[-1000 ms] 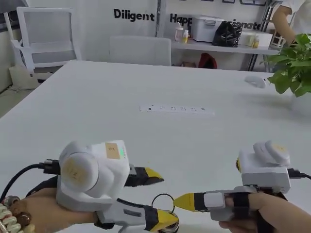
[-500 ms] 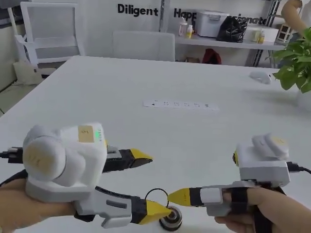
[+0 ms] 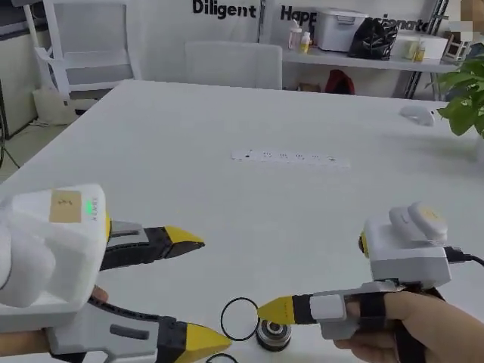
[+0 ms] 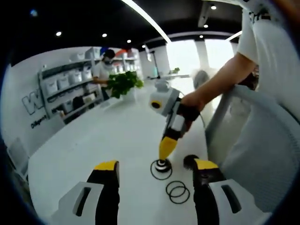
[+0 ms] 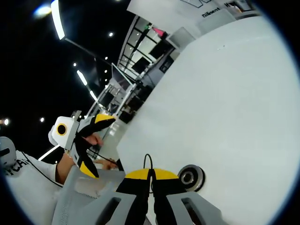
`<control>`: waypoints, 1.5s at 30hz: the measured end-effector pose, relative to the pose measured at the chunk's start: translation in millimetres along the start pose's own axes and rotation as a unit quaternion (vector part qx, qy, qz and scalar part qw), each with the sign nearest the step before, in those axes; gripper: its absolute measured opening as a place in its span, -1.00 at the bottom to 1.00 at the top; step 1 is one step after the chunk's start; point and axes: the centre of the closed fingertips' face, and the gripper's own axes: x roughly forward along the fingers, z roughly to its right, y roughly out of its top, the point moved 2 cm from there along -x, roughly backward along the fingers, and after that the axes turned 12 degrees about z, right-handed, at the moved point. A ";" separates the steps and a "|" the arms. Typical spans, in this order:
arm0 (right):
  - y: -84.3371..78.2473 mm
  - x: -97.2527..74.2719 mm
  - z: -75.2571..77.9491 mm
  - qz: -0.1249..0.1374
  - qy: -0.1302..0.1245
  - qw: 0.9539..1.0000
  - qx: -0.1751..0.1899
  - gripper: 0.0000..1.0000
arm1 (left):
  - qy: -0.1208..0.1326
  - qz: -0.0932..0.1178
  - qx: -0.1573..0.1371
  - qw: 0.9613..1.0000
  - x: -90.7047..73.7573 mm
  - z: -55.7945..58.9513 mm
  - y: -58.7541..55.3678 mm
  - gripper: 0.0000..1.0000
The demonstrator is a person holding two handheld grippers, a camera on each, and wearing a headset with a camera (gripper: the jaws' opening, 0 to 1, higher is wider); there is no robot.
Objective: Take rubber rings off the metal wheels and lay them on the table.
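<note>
The thin black rubber ring (image 3: 240, 301) lies on the white tabletop (image 3: 227, 189) at lower centre of the head view, off the small round metal wheel (image 3: 274, 333) and just left of it. The left gripper (image 3: 214, 292) has drawn back from the wheel toward the lower left, fingers wide open and empty. The right gripper (image 3: 265, 310) has its fingers closed, apparently pinching the ring's edge. Removal of this ring appears complete; release remains.
</note>
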 end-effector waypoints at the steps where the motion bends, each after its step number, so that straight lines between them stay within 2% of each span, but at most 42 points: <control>1: -1.0 0.5 -0.3 -0.003 0.001 1.000 -0.001 -1.00 | 0.005 -0.002 -0.005 1.000 -3.7 -0.5 -1.9 0.34; 6: -8.4 3.6 -3.5 -0.019 0.006 1.000 -0.004 -1.00 | 0.025 -0.009 -0.024 0.999 -27.2 1.3 -12.6 0.40; 10: -16.6 6.5 -4.3 -0.035 0.007 0.999 -0.007 -1.00 | 0.044 -0.003 -0.051 0.998 -39.0 1.7 -20.1 0.49; 13: -22.1 8.2 -3.3 -0.046 0.005 0.999 -0.010 -1.00 | 0.052 -0.012 -0.054 0.997 -45.9 4.0 -27.1 0.52; 22: -33.7 10.1 0.8 -0.070 -0.003 0.998 -0.010 -1.00 | 0.077 -0.015 -0.084 0.993 -62.7 9.7 -42.4 0.58; 26: -40.3 9.4 4.5 -0.086 -0.011 0.996 -0.020 -1.00 | 0.086 -0.029 -0.089 0.992 -70.0 10.5 -49.8 0.59; 34: -42.7 9.6 11.5 -0.090 -0.026 0.995 -0.024 -1.00 | 0.095 -0.033 -0.096 0.990 -75.8 12.6 -53.7 0.58; 39: -44.5 11.0 14.7 -0.092 -0.036 0.994 -0.036 -1.00 | 0.102 -0.027 -0.095 0.990 -75.1 10.9 -51.1 0.58; 45: -44.9 11.1 19.2 -0.096 -0.045 0.993 -0.050 -1.00 | 0.106 -0.030 -0.096 0.989 -74.0 9.1 -52.0 0.64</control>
